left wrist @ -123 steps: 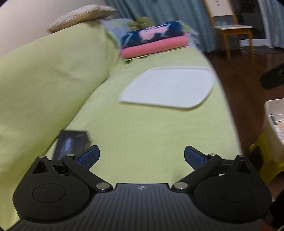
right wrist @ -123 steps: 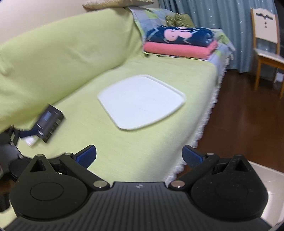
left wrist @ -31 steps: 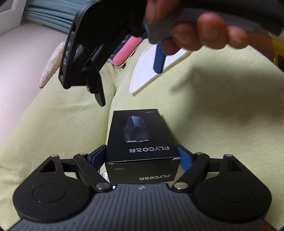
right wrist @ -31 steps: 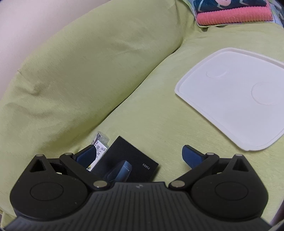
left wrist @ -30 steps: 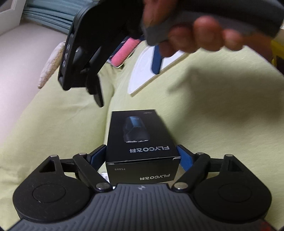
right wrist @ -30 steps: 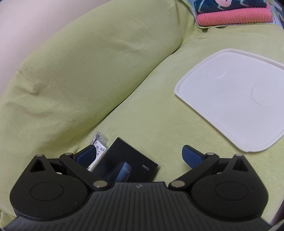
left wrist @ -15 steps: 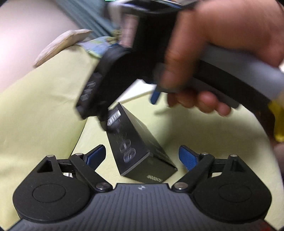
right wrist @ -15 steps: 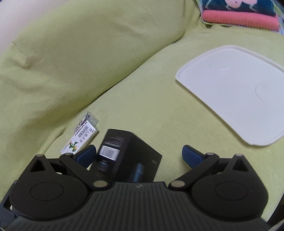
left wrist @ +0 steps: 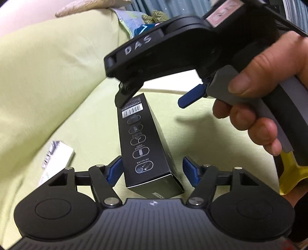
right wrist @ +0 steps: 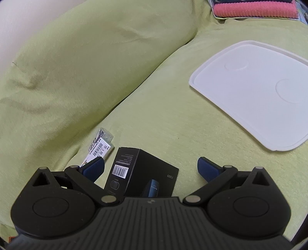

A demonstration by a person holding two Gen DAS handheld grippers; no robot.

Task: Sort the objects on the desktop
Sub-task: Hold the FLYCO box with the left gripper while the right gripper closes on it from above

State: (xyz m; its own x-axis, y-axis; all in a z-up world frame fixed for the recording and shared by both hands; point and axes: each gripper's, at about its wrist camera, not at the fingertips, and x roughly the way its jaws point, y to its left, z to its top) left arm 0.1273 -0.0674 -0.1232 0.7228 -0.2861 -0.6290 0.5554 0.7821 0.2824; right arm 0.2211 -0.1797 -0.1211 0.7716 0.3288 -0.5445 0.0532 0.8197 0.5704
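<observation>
- Black box [left wrist: 143, 146] stands tipped on one long edge on the green sofa seat [left wrist: 202, 134], its barcode-and-icon face turned up and to the left in the left wrist view.
- Its near end sits between the blue pads of the left gripper [left wrist: 152, 171]; the pads stand apart, with a gap showing on each side of the box, so nothing is clamped.
- In that same view the right gripper [left wrist: 152, 97] comes in from above, held by a hand [left wrist: 265, 100] wrapped around its grey trigger.
- One dark finger of the right gripper touches, or nearly touches, the far top corner of the box by the barcode; the other blue finger [left wrist: 190, 96] is well clear to the right, so this gripper is spread wide too.
- From the right wrist view, the box [right wrist: 142, 173] lies between the right gripper [right wrist: 152, 165] pads, closer to the left one, with no pad pressing on it.
- A small white packet [right wrist: 100, 148] with a barcode lies just beside the box, at the foot of the sofa back cushion [right wrist: 77, 67].
- A white plastic lid [right wrist: 254, 94] lies flat on the seat, well apart from the box, to the right.
- A folded pink towel [right wrist: 254, 8] sits at the far end of the sofa.
</observation>
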